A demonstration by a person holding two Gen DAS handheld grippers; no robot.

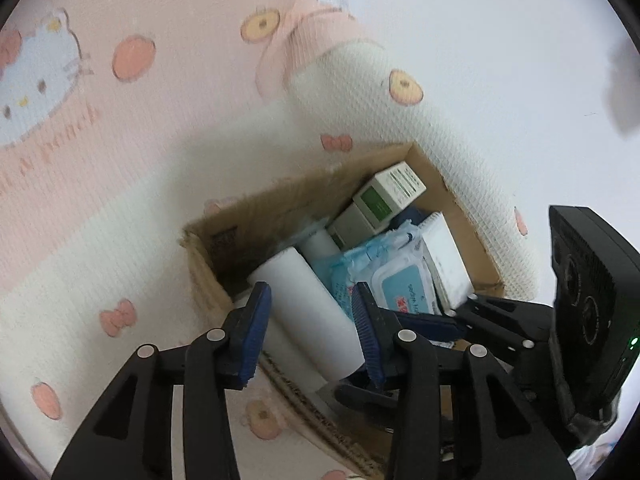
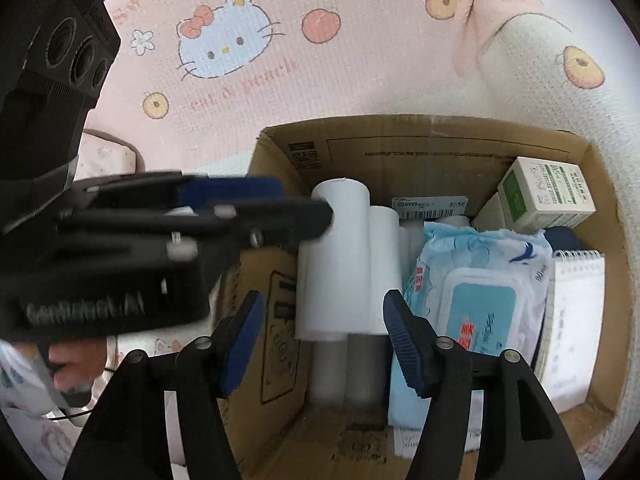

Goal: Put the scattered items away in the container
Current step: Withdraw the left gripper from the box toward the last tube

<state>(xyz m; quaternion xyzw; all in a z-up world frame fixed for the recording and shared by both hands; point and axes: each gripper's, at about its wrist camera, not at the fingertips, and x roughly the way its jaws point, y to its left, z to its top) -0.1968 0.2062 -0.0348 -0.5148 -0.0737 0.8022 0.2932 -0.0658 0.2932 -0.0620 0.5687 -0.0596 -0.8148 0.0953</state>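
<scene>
While both grippers hover wide open and empty, the cardboard box [image 2: 420,148] on the pink blanket [image 2: 248,92] holds white rolls [image 2: 340,264], wipes [image 2: 480,280], a notepad [image 2: 576,304]; left gripper [image 1: 312,312] beside right gripper [image 2: 324,320].

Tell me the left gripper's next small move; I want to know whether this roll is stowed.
Probably open the left gripper and draw it back. Its pads bracket the white roll, which lies inside the cardboard box beside another roll. Whether the pads are clamping it is unclear.
</scene>
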